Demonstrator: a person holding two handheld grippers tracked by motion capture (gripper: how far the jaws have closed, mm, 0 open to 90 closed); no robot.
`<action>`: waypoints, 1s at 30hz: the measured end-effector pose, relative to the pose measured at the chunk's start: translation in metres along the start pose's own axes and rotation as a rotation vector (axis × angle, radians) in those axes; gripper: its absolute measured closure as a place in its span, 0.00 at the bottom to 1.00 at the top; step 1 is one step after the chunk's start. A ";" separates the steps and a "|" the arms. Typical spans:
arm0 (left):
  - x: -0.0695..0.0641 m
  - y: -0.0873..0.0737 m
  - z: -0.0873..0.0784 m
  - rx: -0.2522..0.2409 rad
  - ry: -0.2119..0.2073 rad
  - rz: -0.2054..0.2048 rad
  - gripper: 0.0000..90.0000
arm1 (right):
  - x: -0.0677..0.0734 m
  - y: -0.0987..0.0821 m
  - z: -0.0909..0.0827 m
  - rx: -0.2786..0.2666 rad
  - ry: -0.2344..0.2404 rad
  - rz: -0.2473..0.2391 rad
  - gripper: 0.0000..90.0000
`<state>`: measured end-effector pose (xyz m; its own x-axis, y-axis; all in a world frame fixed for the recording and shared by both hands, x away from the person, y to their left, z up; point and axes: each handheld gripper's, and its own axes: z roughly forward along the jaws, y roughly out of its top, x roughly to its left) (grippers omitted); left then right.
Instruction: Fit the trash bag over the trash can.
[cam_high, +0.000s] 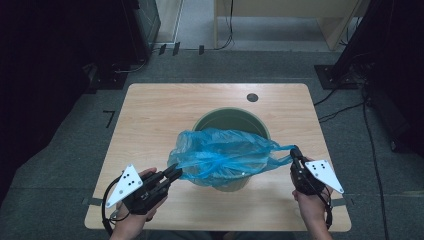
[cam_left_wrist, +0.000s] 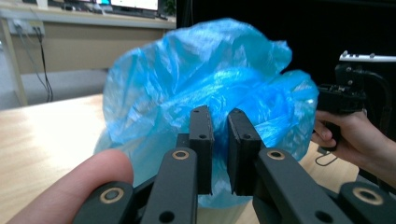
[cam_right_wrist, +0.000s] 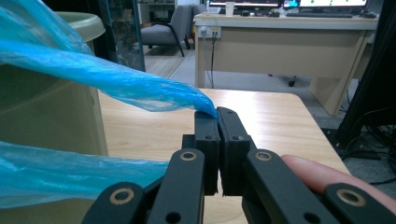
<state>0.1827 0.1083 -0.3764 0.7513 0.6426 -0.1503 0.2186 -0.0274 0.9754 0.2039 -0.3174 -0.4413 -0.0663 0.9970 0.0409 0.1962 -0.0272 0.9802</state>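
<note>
My right gripper pinches a twisted handle of the thin blue plastic bag; its two flat black jaws stand pressed together with the film caught at their tips, as the right gripper view shows. From there the plastic stretches away to my left in a taut, crinkled band toward the round, pale green bin, whose smooth wall rises just beside my jaws.

My left gripper sits at the other side of the bag. In the left gripper view its jaws stand narrow, with a slim gap between the blocky pads, and glossy blue film shows through that gap; whether the pads actually press on the plastic I cannot tell. Ahead of those jaws the bag billows up in a puffy, wrinkled, half-clear mound.

The bag lies draped over the bin's mouth, between my two tools. The bin stands on a light wooden table with rounded corners and a fine grain.
</note>
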 end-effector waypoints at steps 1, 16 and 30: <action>0.000 0.002 -0.002 -0.006 0.006 0.010 0.91 | 0.000 0.001 -0.001 -0.003 -0.002 0.001 0.99; 0.006 0.014 -0.023 -0.053 0.155 0.104 0.62 | -0.018 0.014 -0.010 -0.051 -0.075 0.060 1.00; -0.080 0.006 0.010 -0.141 0.163 0.099 0.41 | -0.009 0.011 -0.009 -0.041 -0.051 0.032 1.00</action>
<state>0.1300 0.0491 -0.3600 0.6518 0.7575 -0.0357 0.0512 0.0030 0.9987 0.1976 -0.3269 -0.4296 -0.0107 0.9979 0.0639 0.1575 -0.0614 0.9856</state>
